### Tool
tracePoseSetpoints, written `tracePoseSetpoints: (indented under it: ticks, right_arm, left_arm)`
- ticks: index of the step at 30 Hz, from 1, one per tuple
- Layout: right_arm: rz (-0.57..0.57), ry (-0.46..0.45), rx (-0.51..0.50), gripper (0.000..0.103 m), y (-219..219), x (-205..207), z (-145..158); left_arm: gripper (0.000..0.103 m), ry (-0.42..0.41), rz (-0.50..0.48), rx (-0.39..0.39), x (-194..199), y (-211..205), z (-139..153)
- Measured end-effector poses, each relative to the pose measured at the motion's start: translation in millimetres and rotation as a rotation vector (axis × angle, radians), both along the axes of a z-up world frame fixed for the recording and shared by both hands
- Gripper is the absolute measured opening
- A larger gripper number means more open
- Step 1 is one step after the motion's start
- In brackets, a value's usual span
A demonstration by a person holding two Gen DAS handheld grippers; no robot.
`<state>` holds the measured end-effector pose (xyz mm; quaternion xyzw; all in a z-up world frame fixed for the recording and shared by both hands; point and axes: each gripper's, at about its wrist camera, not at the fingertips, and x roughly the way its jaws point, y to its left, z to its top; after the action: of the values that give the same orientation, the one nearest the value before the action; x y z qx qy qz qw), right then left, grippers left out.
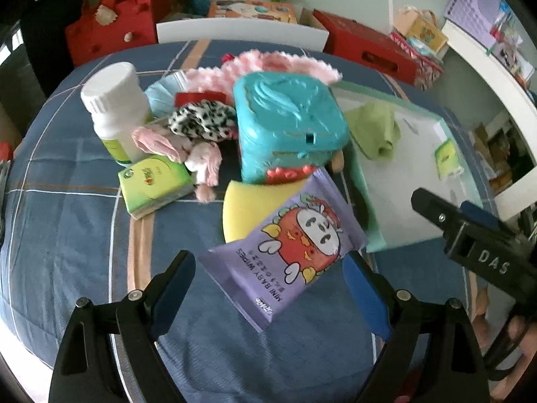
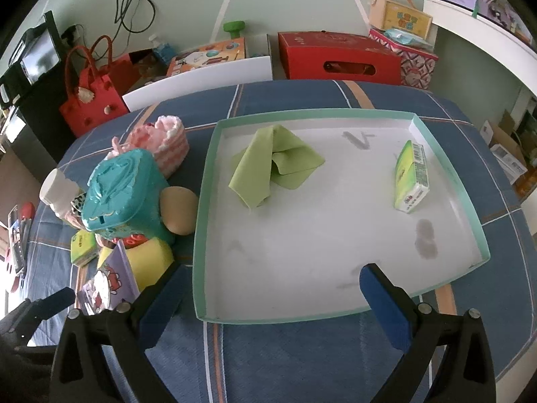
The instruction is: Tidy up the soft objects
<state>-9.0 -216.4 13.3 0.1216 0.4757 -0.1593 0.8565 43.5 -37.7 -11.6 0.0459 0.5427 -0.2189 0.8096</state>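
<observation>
Left claw (image 1: pixel 272 288): jaws wide, empty, above the purple baby wipes pack (image 1: pixel 288 252).
Right claw (image 2: pixel 268 302): jaws wide, empty, over the tray's near rim.
Desk (image 2: pixel 302 362): blue plaid cloth; red boxes and bag behind.
Tray (image 2: pixel 335 113): holds green cloth (image 2: pixel 275 164) and a tissue pack (image 2: pixel 411 176).
Pile: teal box (image 1: pixel 288 121), white bottle (image 1: pixel 114 107), soft items left of tray.
Unclear: pink items partly hidden.

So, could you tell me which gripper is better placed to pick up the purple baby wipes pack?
Left gripper: its open jaws already flank the wipes pack. The right gripper hovers open over the tray.
</observation>
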Motion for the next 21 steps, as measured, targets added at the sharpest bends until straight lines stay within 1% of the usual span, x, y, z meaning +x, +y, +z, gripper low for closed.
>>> tracePoseSetpoints:
  ticks: [2, 5, 9, 13, 16, 18, 19, 20, 21]
  right_arm:
    - [0.004, 0.005, -0.001, 0.103, 1, 0, -1]
    - [0.015, 0.011, -0.009, 0.103, 5, 1, -1]
    - [0.027, 0.023, -0.015, 0.103, 8, 2, -3]
    - [0.033, 0.028, -0.021, 0.103, 10, 2, -4]
    - [0.041, 0.035, -0.025, 0.103, 12, 2, -5]
    - [0.046, 0.040, -0.028, 0.103, 14, 3, -6]
    - [0.048, 0.042, -0.028, 0.103, 14, 3, -6]
    - [0.050, 0.043, -0.029, 0.103, 14, 3, -6]
    - [0.051, 0.044, -0.029, 0.103, 14, 4, -6]
  left_arm:
    - [0.090, 0.010, 0.000, 0.014, 3, -3, -4]
    - [0.090, 0.016, 0.031, 0.035, 8, -1, -8]
    - [0.090, 0.033, 0.068, 0.015, 15, 5, -12]
    - [0.090, 0.060, 0.059, 0.004, 18, 6, -18]
    - [0.089, 0.045, 0.055, -0.014, 17, 11, -13]
    - [0.084, 0.027, 0.047, -0.029, 16, 13, -10]
    - [0.077, 0.023, 0.042, -0.033, 16, 13, -9]
    - [0.074, 0.023, 0.039, -0.035, 16, 12, -8]
    - [0.072, 0.025, 0.036, -0.036, 18, 11, -8]
